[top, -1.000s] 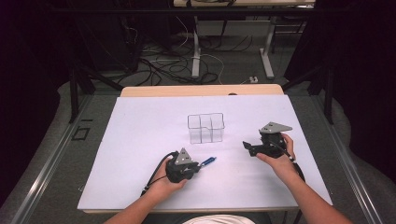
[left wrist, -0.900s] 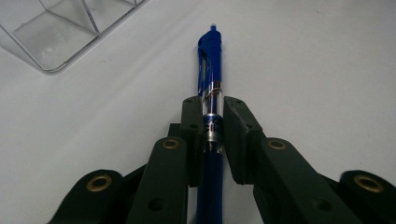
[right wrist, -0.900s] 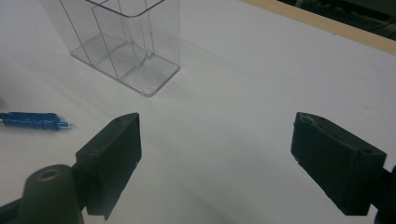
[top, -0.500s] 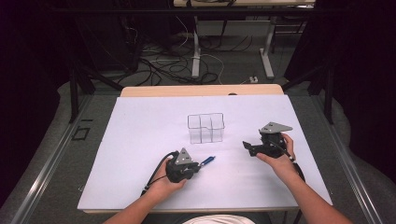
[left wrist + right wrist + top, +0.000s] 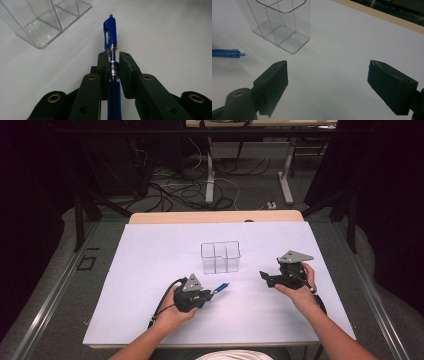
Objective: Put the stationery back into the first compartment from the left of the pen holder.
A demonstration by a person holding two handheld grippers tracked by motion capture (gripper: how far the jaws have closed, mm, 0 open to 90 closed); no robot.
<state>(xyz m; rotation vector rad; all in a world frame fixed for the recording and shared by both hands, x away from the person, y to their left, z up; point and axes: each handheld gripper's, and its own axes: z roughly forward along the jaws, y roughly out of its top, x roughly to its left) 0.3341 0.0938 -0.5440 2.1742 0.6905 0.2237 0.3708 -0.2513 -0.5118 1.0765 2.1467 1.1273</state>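
- Left gripper (image 5: 212,293), lower centre of the high view: jaws are clamping a blue pen (image 5: 110,50) at mid-barrel. The clip end is sticking out ahead of the jaws, probably so the free length can go into a compartment first.
- In the left gripper view the pen is pointing toward the upper middle of the frame, just right of the organiser; it is being carried low over the white bench (image 5: 150,270).
- Right gripper (image 5: 264,276), right of centre in the high view: jaws are standing wide apart and holding nothing. It is facing the organiser, likely waiting to steady it.
- Clear organiser (image 5: 220,257), centre of the high view, is standing upright and empty between and beyond both grippers.
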